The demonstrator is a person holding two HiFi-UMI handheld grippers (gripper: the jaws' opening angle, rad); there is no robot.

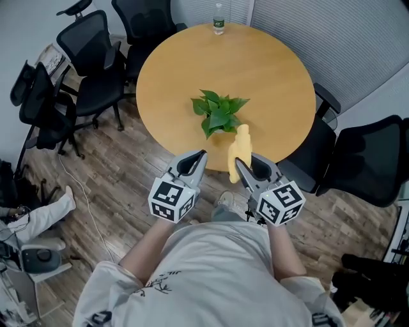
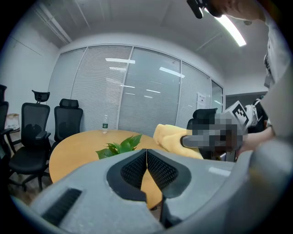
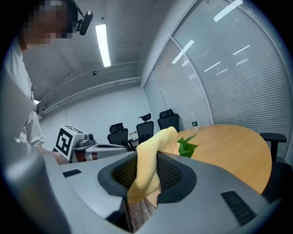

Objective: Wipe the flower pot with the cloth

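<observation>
Bright light from a ceiling strip (image 3: 103,43); gripper views fisheye-warped, corners dark.

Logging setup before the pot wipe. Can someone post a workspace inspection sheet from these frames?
Surface: round wooden table, with a plant and a bottle on it.
Job's things: plant near the table's middle, its pot hidden under the leaves; yellow cloth off the table, held in a gripper.
Clutter: water bottle upright at the far edge.
Grippers: left gripper shut, nothing in it; right gripper shut on the yellow cloth; both by the table's near edge.
Cables: white cable loose on the wood floor, left of the table.
Surroundings: black office chairs around the table; blinds behind it.
</observation>
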